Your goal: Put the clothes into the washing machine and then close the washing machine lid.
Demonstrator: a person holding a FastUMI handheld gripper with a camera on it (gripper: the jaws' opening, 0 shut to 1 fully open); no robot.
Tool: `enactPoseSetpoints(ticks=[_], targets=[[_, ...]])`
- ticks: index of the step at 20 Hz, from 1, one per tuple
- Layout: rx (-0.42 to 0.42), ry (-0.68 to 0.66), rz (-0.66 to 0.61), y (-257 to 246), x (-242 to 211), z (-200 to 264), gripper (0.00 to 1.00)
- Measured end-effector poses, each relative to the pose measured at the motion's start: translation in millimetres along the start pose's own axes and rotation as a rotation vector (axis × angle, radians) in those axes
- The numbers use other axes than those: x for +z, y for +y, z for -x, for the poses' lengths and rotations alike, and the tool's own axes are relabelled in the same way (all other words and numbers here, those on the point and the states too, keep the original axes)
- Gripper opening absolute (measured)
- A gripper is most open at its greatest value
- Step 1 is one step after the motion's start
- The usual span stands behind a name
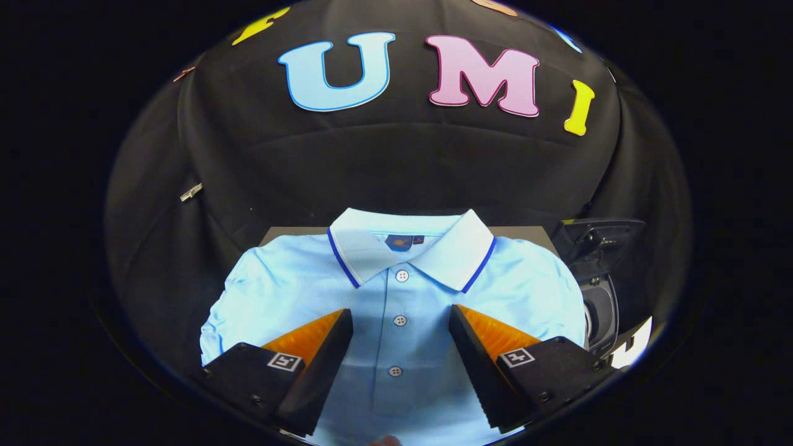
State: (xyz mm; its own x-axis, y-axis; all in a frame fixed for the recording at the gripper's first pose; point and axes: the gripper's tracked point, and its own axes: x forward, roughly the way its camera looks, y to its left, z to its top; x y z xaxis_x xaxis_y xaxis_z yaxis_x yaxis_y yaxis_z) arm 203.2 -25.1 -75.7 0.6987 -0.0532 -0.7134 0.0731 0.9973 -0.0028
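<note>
A light blue polo shirt (514,279) with a white collar edged in dark blue lies flat and folded on a table, its button placket running straight down between my fingers. My gripper (401,322) hovers over the shirt's chest, open wide, with one finger on each side of the placket and nothing held. To the right of the shirt, beyond the right finger, stands a small dark washing machine (598,272) with its round opening facing the shirt; its lid looks raised.
The table's brown edge (526,231) peeks out behind the shirt's shoulders. Black cloth walls close off the back and both sides. A small silver clip (191,192) hangs on the cloth at the left.
</note>
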Motion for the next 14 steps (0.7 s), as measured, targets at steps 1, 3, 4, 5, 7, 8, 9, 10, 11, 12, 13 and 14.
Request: enactPoseSetpoints(ticks=[1, 3, 4, 5, 7, 8, 9, 10, 11, 12, 13, 14], targets=[[-0.008, 0.020, 0.007, -1, 1, -1, 1.00], [-0.028, 0.079, 0.007, -2, -1, -2, 0.99], [-0.034, 0.114, 0.004, -3, -2, -3, 0.99], [-0.036, 0.151, 0.003, -4, -2, -5, 0.99], [-0.044, 0.218, 0.013, -6, 0, -6, 0.99], [-0.043, 0.247, 0.017, -9, -1, -6, 0.98], [-0.060, 0.258, 0.002, -12, 0, -6, 0.90], [-0.070, 0.262, -0.012, -17, 0, -5, 0.76], [-0.083, 0.260, -0.025, -25, 1, -8, 0.62], [-0.092, 0.250, -0.032, -32, 2, -9, 0.48], [-0.077, 0.246, -0.039, -36, 5, -9, 0.34], [-0.066, 0.244, -0.061, -36, 4, -8, 0.20]])
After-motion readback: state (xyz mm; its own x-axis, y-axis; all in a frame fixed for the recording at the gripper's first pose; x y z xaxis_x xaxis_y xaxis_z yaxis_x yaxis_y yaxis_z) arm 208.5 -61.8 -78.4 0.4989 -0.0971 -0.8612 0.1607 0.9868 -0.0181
